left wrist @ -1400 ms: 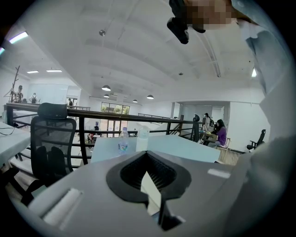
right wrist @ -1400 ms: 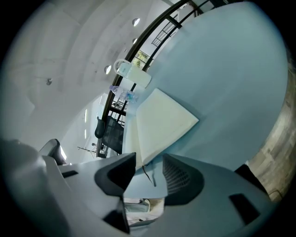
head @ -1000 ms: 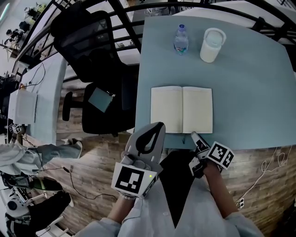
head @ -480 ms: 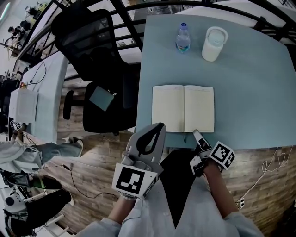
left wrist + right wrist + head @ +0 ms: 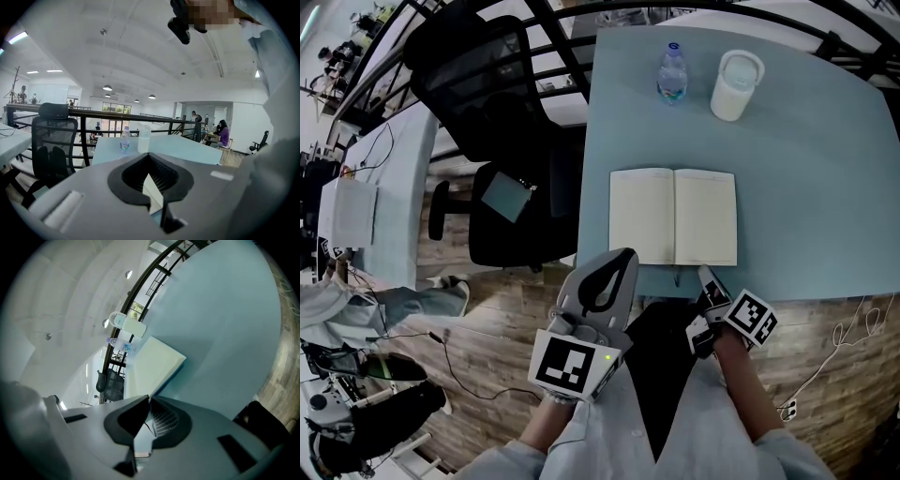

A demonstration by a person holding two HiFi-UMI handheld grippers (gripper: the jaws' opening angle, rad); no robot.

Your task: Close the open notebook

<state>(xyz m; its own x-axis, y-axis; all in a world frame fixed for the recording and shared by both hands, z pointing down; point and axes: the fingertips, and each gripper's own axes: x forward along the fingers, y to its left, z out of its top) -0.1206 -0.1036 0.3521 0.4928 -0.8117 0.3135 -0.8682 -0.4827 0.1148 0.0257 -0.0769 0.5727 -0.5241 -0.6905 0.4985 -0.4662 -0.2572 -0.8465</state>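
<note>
Right gripper [image 5: 706, 276] fingers just drawn together, empty; left gripper [image 5: 622, 255] fingers pressed together; notebook [image 5: 673, 217] spine pointing away, long axis across worktop [image 5: 806, 159].

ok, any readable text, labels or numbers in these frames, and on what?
No text can be read.
Bottle label: too small and blurred.
Notebook pages: blank.
Cup: no print visible.
Square markers, left and right: black-and-white patterns, no letters.

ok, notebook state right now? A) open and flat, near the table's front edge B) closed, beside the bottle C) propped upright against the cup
A: the notebook lies open and flat on the table by its near edge, both pages showing.
</note>
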